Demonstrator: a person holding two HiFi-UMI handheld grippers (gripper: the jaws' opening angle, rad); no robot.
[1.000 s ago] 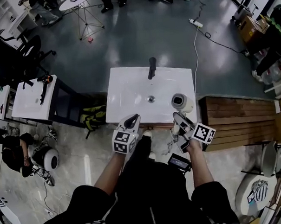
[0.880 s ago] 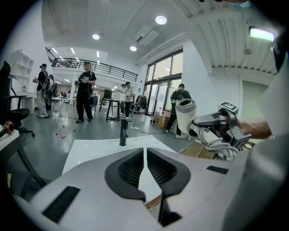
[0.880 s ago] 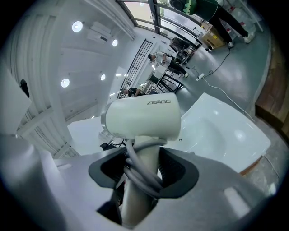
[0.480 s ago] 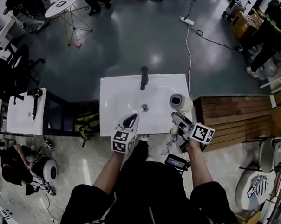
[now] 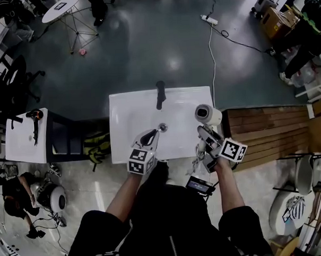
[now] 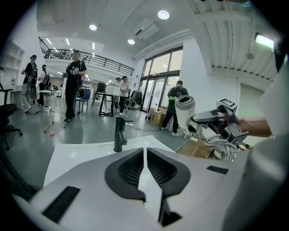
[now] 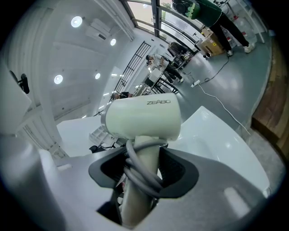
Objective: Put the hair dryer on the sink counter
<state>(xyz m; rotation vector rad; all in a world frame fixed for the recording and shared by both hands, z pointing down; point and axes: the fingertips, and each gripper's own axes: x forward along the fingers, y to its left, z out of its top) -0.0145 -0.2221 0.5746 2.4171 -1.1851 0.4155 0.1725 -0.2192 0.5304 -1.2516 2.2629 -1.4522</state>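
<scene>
Right gripper (image 5: 204, 134) clamps the hair dryer (image 5: 206, 114) above the sink counter's (image 5: 123, 116) right side. Left gripper's (image 5: 149, 137) jaws are together, empty. Next, probably lower and release.

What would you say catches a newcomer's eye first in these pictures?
A white hair dryer stands clamped by its handle in the right gripper, above the right side of the white sink counter. The left gripper hovers shut and empty over the counter's front, with a black faucet at the back.
</scene>
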